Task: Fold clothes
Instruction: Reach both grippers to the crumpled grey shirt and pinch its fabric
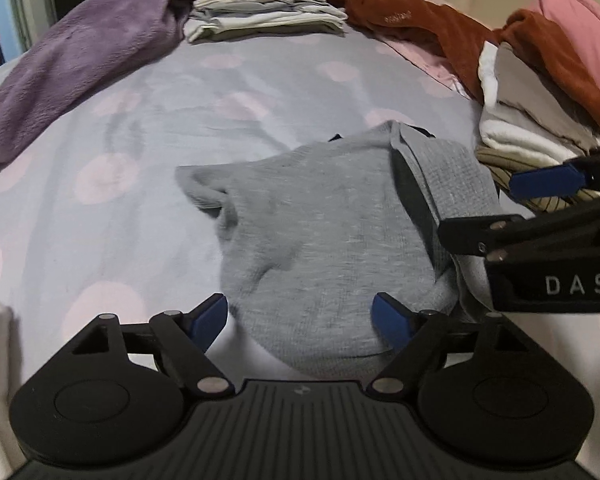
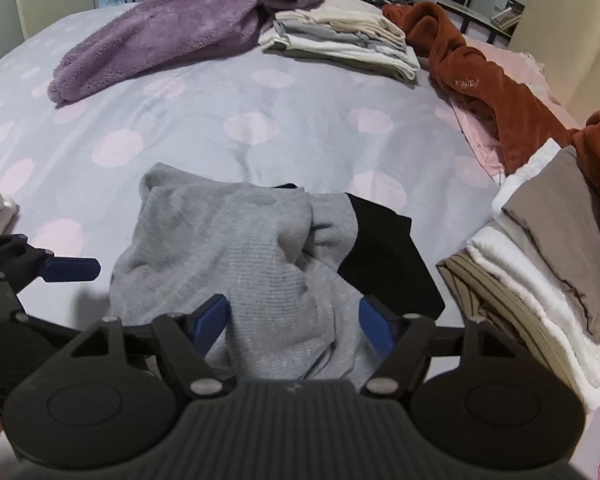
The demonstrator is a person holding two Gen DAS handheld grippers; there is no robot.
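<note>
Gray garment (image 1: 324, 240) lies crumpled on the bed (image 1: 220, 92). Left hand-held gripper (image 1: 300, 320) and right hand-held gripper (image 2: 294, 320) both gape apart over the garment.

Right tool (image 2: 294, 322) spread wide over crumpled grey garment (image 2: 236, 256), folded stack (image 2: 540, 280) just beside

Garment (image 2: 236, 264) on bed (image 2: 260, 100), stacks (image 2: 548, 248) right

White letters "DAS" readable on right gripper (image 1: 548, 196) body at three o'clock; embroidered script on rust fleece (image 1: 420, 20) illegible.
</note>
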